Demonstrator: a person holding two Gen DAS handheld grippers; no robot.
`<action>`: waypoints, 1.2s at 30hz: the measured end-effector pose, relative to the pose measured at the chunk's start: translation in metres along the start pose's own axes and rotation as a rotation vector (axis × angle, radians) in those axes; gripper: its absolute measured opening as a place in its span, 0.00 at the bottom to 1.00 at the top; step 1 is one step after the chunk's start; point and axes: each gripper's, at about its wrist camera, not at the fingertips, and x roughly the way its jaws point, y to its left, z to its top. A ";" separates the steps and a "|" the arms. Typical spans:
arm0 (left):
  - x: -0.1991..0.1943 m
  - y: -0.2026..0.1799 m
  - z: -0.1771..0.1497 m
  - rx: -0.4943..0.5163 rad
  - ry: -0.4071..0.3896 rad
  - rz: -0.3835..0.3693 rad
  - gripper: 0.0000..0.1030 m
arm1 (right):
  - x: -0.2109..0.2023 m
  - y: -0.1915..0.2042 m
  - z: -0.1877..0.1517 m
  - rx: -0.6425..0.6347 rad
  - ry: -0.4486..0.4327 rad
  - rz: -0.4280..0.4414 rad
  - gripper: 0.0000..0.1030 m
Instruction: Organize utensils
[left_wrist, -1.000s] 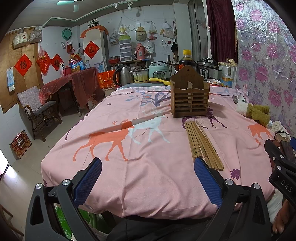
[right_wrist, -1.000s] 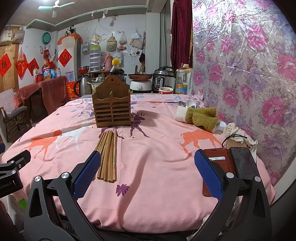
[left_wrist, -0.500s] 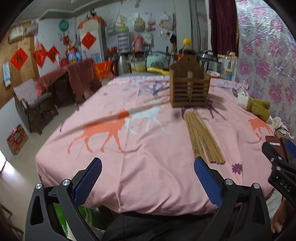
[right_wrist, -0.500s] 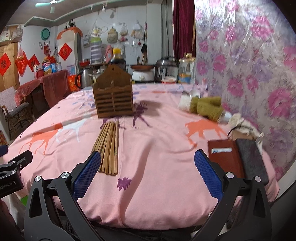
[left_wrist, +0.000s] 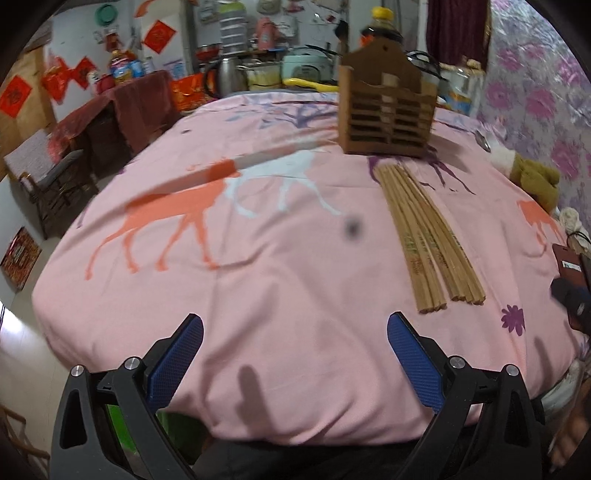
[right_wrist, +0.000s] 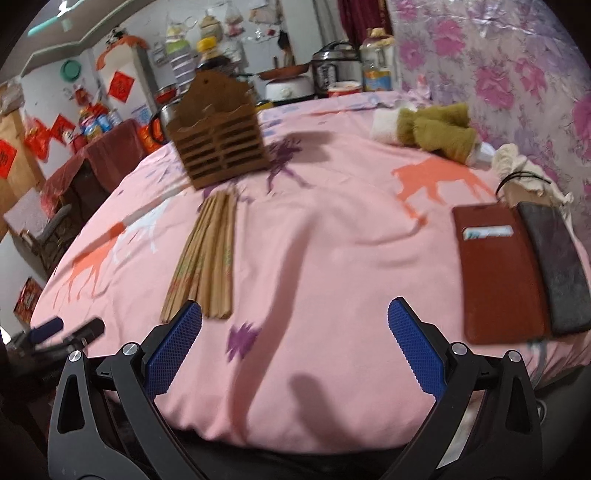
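Both tongs hang low over the near edge of the bench (left_wrist: 155, 295), which is draped in a pink cloth printed with orange and white deer. The left tongs (left_wrist: 295, 354) stand wide apart with nothing between the blue pads, and the right tongs (right_wrist: 295, 343) are spread just as wide and equally empty.

The chopsticks (left_wrist: 424, 236) lie flat on the cloth in a loose bundle — in the left view they run from about 12 o'clock down toward 2 o'clock of the left tongs, their near ends just beyond the right-hand pad. In the right view the same chopsticks (right_wrist: 207, 254) sit at about 11 o'clock, with their near ends just behind the left-hand pad (right_wrist: 173, 347); whether the pad touches them cannot be told.

The wooden holder (left_wrist: 384, 107) stands upright at the far end of the bundle, just past the chopstick tips, its slatted front facing the cameras. In the right view the holder (right_wrist: 218, 144) is at 11 o'clock, farther off than the chopsticks.

At 2 o'clock of the right tongs lie a red-brown wallet (right_wrist: 495, 273) and a dark case (right_wrist: 554, 266), side by side and touching. Beyond them rests an olive plush toy (right_wrist: 439, 129) — well apart from the chopsticks. Both views are somewhat blurred.
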 end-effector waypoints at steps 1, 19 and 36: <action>0.007 -0.005 0.005 0.008 0.006 -0.013 0.95 | 0.003 -0.002 0.006 -0.006 -0.021 -0.025 0.94; 0.044 -0.050 0.015 0.131 0.020 -0.058 0.95 | 0.029 -0.012 0.013 0.053 -0.048 -0.037 0.94; 0.037 -0.016 0.012 0.037 -0.017 -0.031 0.95 | 0.034 -0.016 0.008 0.053 -0.043 -0.053 0.94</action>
